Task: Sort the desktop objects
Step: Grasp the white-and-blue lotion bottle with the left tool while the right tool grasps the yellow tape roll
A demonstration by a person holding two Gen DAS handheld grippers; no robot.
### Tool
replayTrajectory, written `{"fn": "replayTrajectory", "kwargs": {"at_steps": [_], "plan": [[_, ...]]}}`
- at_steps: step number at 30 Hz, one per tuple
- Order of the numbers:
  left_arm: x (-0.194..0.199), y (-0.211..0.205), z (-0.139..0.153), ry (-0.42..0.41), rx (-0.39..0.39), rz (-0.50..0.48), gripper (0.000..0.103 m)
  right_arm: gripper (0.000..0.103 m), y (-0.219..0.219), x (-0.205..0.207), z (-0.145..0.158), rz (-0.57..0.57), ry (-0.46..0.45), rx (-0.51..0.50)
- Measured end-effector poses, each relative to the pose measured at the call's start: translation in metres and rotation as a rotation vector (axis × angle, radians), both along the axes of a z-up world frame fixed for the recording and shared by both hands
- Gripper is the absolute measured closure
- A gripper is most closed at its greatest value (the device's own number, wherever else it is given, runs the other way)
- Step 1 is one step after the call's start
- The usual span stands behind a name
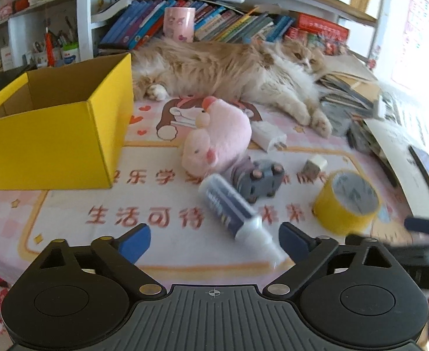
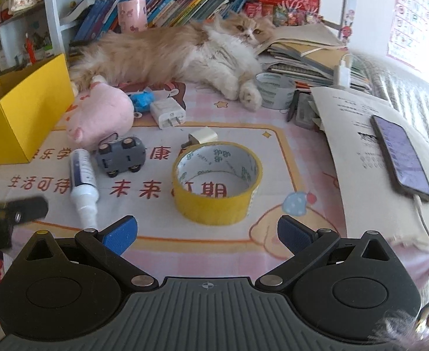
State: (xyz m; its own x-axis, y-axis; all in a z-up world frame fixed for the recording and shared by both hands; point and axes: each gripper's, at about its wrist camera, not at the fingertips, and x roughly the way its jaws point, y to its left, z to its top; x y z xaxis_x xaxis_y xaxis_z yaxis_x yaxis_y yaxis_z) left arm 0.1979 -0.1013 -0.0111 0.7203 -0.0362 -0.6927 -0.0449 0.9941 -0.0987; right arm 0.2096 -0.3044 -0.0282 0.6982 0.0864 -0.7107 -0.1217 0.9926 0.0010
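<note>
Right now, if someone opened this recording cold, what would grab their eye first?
A long-haired ginger and white cat sprawled across the back of the desk, in front of the leaning books. Next, the open yellow box at the left, then the clutter on the pink mat: a pink plush pig, a grey toy car and a yellow tape roll.

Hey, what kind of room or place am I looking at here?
Most likely a child's study desk at home: a cartoon desk mat, shelves packed with books, and a cat lounging beside a pink plush pig.
</note>
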Motion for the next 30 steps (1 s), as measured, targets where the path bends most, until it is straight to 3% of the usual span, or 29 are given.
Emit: {"fn": "replayTrajectory", "kwargs": {"at_steps": [9,14,18,22,24,26,30], "plan": [[0.052,-0.015,-0.019,0.086,-0.012,0.063,0.034,0.0,-0.009,0.042,-0.015,0.081,0.027,-0.02],[0.068,-0.02,-0.033,0.136,0.021,0.105,0.042,0.0,-0.012,0.059,-0.023,0.091,0.041,-0.019],[0.068,-0.022,-0.037,0.14,0.026,0.104,0.047,0.0,-0.012,0.07,-0.028,0.104,0.051,-0.019],[0.066,-0.028,-0.036,0.134,0.031,0.083,0.059,0.0,-0.01,0.076,-0.032,0.121,0.064,-0.021],[0.065,-0.031,-0.037,0.133,0.056,0.072,0.07,0.0,-0.01,0.078,-0.034,0.127,0.072,-0.021],[0.065,-0.033,-0.037,0.131,0.081,0.048,0.072,0.0,-0.011,0.079,-0.036,0.124,0.083,-0.019],[0.063,-0.025,-0.036,0.133,0.051,0.046,0.072,0.006,-0.013,0.082,-0.04,0.124,0.103,-0.006]]}}
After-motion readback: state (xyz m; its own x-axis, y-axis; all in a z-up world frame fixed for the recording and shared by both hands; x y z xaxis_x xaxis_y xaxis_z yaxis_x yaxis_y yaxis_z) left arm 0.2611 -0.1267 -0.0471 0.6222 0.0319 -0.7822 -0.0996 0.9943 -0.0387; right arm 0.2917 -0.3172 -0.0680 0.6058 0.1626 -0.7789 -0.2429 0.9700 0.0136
